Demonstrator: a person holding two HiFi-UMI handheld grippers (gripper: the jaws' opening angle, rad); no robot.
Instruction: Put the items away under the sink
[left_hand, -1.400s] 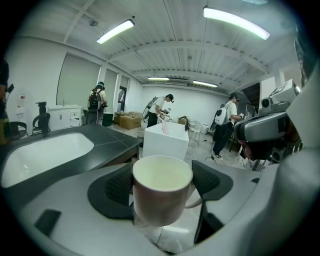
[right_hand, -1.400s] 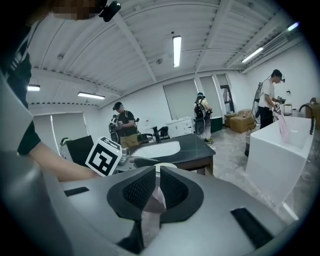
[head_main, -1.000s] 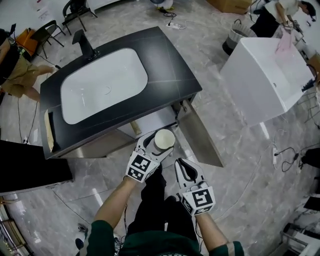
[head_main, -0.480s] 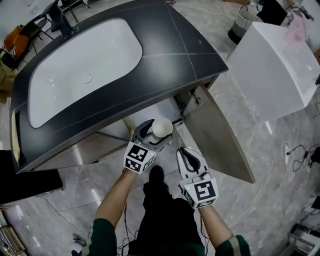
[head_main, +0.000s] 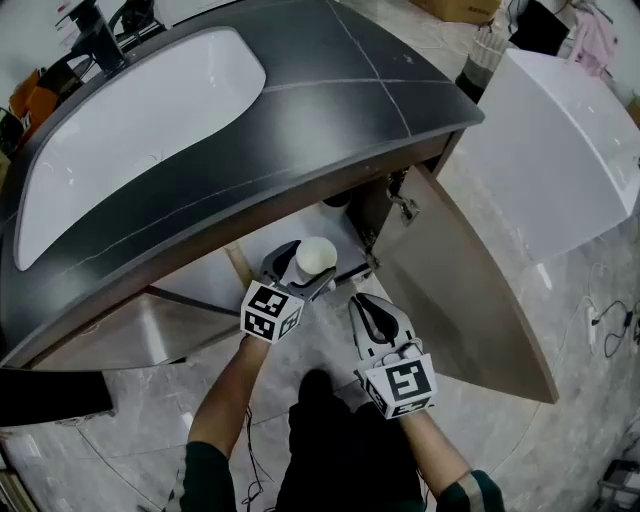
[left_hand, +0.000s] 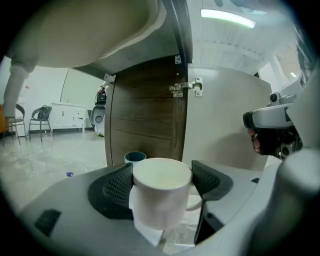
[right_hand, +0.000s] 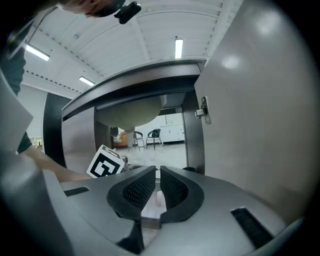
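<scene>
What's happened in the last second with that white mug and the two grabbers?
The left gripper carried the white mug forward to the open cabinet under the sink as the person leaned in. Nothing was grasped or released: the left gripper stays clamped on the mug, the right gripper stays shut and empty, and the cabinet door stays open.

The scene is viewed by the head camera from high above, steeply downward, with the dark counter (head_main: 330, 110) at 11 o'clock and the open cabinet door (head_main: 470, 290) at 3 o'clock. Both gripper views are taken from low down, aimed level under that counter, with the white mug (left_hand: 161, 192) seen close at 6 o'clock in the left one. The door is shared by all three views, and the left gripper's marker cube (right_hand: 106, 163) is caught at 8 o'clock by the right one.
</scene>
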